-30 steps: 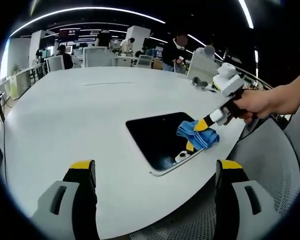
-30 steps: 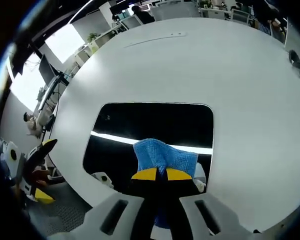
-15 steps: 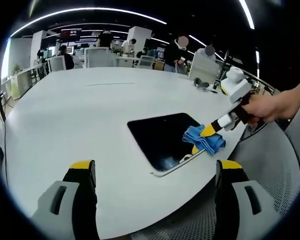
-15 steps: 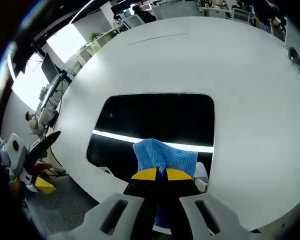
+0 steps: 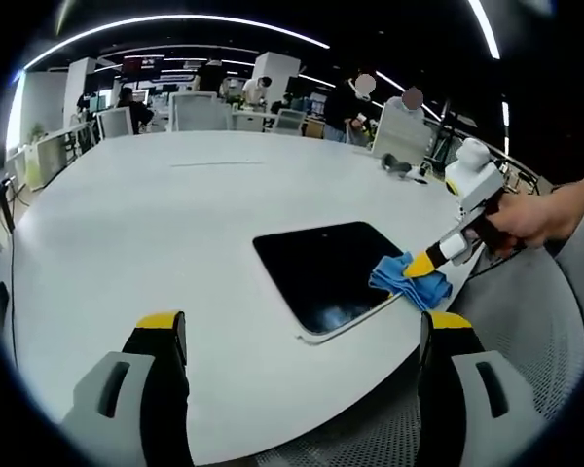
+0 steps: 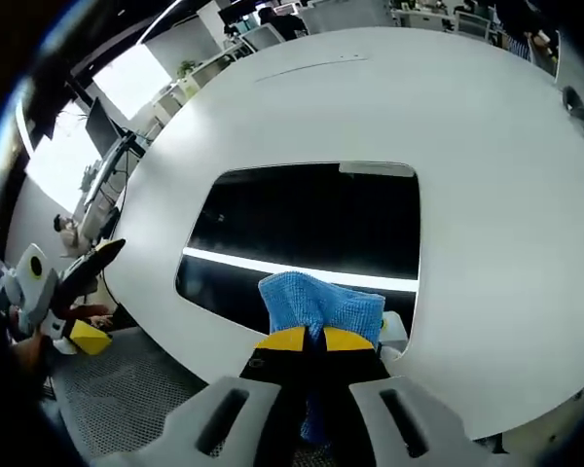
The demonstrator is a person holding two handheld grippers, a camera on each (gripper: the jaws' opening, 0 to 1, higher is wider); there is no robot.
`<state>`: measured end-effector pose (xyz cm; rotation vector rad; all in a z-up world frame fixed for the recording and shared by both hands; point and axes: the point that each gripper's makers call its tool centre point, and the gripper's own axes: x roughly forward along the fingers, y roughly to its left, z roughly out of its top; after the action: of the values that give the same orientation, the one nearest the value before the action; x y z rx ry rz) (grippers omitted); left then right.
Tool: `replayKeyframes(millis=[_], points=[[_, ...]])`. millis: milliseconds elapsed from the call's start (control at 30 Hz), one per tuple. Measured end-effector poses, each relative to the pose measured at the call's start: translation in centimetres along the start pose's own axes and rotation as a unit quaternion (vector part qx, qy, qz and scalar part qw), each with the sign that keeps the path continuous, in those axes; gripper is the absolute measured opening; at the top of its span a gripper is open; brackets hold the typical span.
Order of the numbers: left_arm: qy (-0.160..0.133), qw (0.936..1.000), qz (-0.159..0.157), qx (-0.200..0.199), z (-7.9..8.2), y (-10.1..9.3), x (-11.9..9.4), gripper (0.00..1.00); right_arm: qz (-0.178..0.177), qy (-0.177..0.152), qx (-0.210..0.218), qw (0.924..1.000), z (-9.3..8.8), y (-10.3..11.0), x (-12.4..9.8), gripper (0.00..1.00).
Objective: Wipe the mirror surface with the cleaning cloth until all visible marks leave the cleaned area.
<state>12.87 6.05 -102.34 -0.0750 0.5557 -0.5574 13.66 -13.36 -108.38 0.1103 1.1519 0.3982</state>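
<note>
Mirror [image 6: 311, 229] lies flat near the desk [image 5: 127, 224] edge closest to you. Your right gripper [image 6: 306, 339] is clamped on the blue cloth [image 6: 319, 304] at the mirror's near edge. Left gripper view shows your left gripper [image 5: 302, 326] with jaws apart, off the desk edge; right gripper view catches a bright reflected strip on the glass.

White table [image 5: 156, 214] lies bare from 9 to 12 o'clock of the mirror [image 5: 321, 268]. At 3 o'clock, the right gripper [image 5: 420, 265] and cloth [image 5: 409, 282] block the mirror's edge; small objects [image 5: 399, 167] sit toward 1 o'clock.
</note>
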Motion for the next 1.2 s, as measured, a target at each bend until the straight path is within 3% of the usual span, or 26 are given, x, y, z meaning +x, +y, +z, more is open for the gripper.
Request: replayKeyframes(millis=[1200], points=[[-0.011,0.9998,0.019,-0.004,0.30,0.64,-0.19,0.99,0.014,0.018,0.005,0.9997,-0.51,0.10,-0.34,0.00]])
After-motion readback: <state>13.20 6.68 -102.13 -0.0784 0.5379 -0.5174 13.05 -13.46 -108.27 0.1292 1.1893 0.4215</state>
